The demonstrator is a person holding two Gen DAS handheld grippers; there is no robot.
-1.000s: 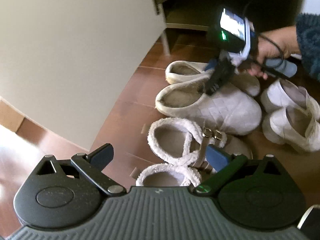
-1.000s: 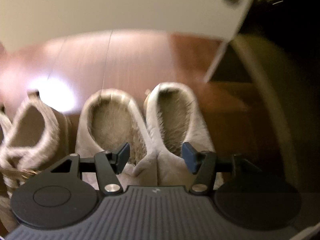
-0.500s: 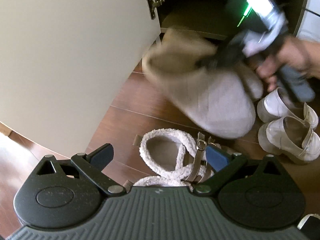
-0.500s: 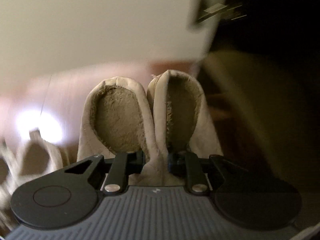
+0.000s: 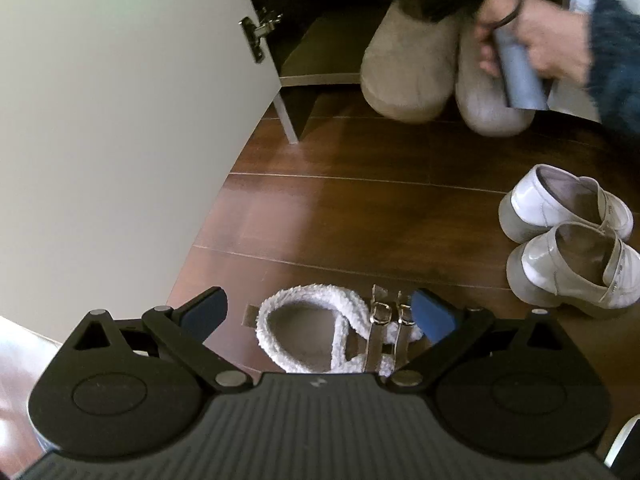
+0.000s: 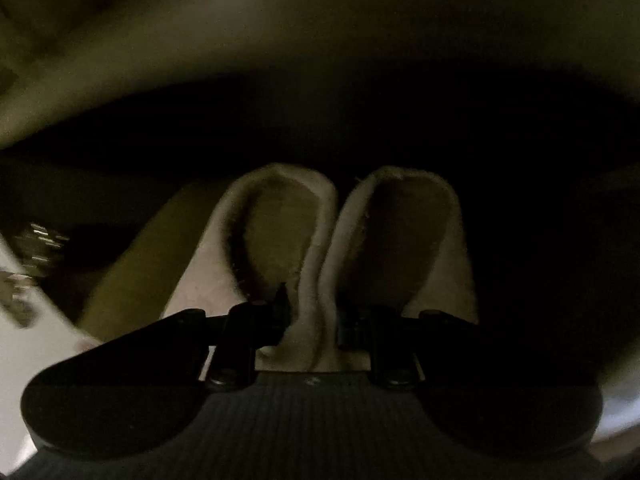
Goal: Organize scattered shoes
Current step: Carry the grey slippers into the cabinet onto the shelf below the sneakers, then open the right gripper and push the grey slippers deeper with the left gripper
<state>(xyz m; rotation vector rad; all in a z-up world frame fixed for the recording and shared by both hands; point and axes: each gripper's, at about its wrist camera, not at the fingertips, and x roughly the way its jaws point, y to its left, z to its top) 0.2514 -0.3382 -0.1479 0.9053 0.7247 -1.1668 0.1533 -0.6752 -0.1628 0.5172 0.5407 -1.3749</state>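
A pair of beige fur-lined slippers (image 5: 404, 68) hangs heel-up in front of the dark cabinet's bottom shelf (image 5: 320, 60). My right gripper (image 6: 312, 316) pinches their two inner walls together. Its jaws are opening, with the walls still pressed between the pads. In the right wrist view both slipper openings (image 6: 276, 232) face the dark cabinet interior. My left gripper (image 5: 320, 304) stands open low over a fluffy white sandal (image 5: 312, 332) with buckled straps, and nothing is held in it. A person's hand (image 5: 540, 40) holds the right gripper's handle.
The white cabinet door (image 5: 120, 100) stands open at the left, its hinge (image 5: 256, 32) near the shelf edge. Two white chunky loafers (image 5: 560, 208) sit side by side on the brown wooden floor (image 5: 360, 208) at the right.
The right gripper closed on the two beige slippers, lifted them off the floor and carried them up to the cabinet opening. My left gripper drifted slightly and stayed open over the fluffy sandal.
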